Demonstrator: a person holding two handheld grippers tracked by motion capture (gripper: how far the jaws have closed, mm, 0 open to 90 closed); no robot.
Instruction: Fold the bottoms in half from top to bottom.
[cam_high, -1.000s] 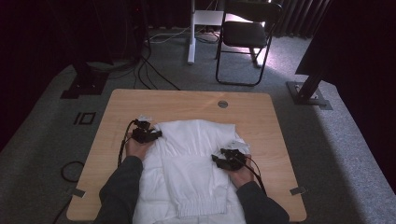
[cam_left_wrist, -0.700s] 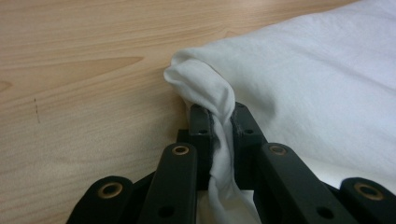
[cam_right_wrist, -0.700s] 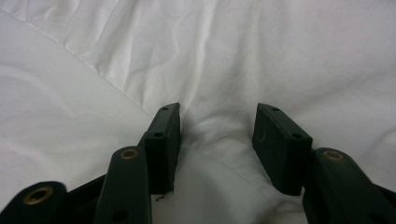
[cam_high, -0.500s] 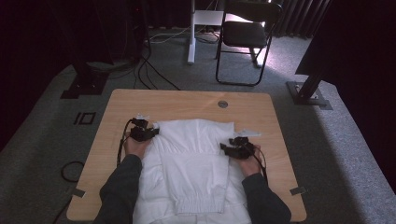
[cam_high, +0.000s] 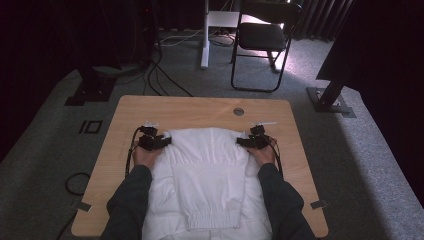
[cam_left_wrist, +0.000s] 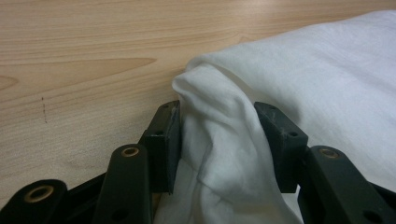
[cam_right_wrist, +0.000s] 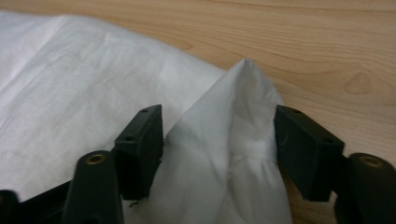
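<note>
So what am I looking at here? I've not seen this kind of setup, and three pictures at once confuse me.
No robot: a person at a wooden table holds a hand-held claw in each hand. The high view looks down from above; the left claw and right claw sit at the far corners of a white garment, which lies folded on the table. The other two pictures come from cameras riding on each claw, looking along its black jaws. In both, a bunched fold of the cloth stands between the jaws, which have just been opening, so the cloth looks loosely cradled rather than pinched tight.
</note>
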